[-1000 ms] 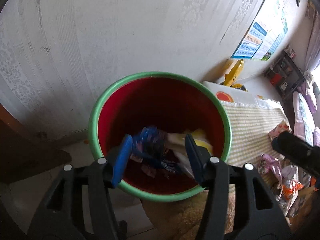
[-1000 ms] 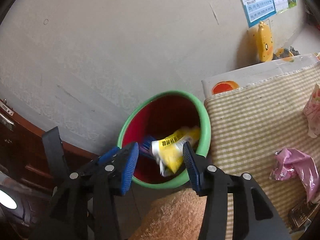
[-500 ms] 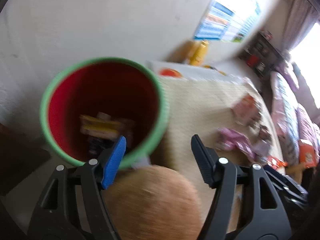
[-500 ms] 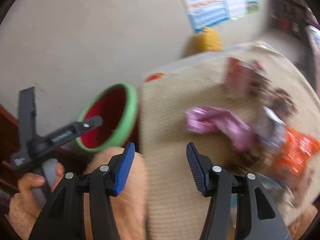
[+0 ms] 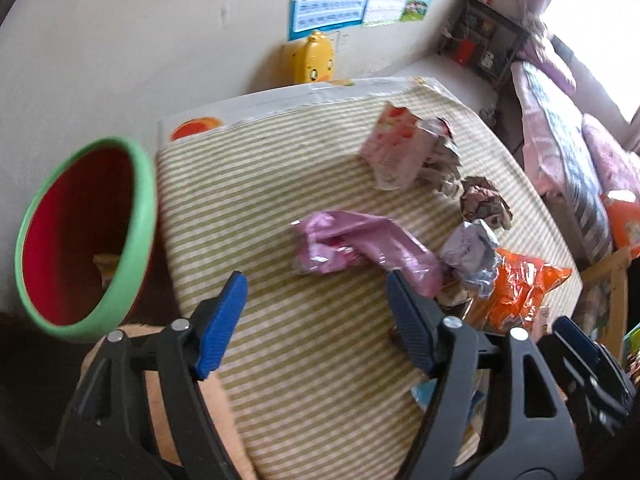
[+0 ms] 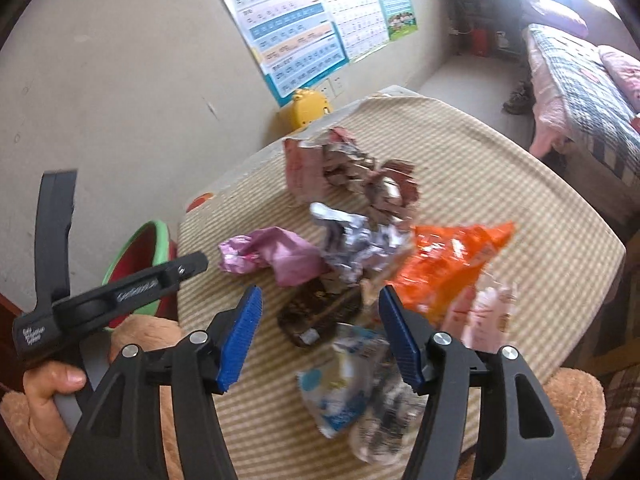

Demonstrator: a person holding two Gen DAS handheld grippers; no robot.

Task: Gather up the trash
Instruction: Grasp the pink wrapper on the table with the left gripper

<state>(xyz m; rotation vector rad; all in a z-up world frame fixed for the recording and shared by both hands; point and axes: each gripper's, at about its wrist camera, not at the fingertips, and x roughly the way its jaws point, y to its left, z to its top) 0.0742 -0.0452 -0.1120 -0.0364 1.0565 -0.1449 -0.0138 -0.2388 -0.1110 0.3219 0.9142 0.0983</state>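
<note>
Over the striped tablecloth (image 5: pixel 304 344), your left gripper (image 5: pixel 316 308) hangs with its jaws spread wide and nothing between them. Its blue pads frame a crumpled pink wrapper (image 5: pixel 360 246) lying at twelve o'clock from the fingertips, close ahead, which looks like the likeliest next pick for this hand.

At nine o'clock in the left view sits the red bucket with a green rim (image 5: pixel 136 216), just beside the table's edge and below its top. That placement seems deliberate: trash lifted from the cloth needs only a short swing sideways to drop in. A scrap of yellowish paper shows deep inside it.

Your right gripper (image 6: pixel 320 332) is also parted and empty, poised above the main heap. Between its pads, at twelve o'clock, lies a dark brown wrapper (image 6: pixel 316 316); a blurred white and blue packet (image 6: pixel 340 392) sits nearer, at six o'clock. An orange snack bag (image 6: pixel 444 264) spreads at two o'clock, touching a crinkled silver foil wrapper (image 6: pixel 352 248) at twelve. Farther back, a pink carton (image 6: pixel 304 168) rests against torn reddish paper.

Judging by the pile, most of the collecting remains. The wrappers overlap, so closing on one may drag a neighbour along.

A yellow duck toy (image 6: pixel 308 110) stands against the wall at twelve o'clock, beyond the table.
</note>
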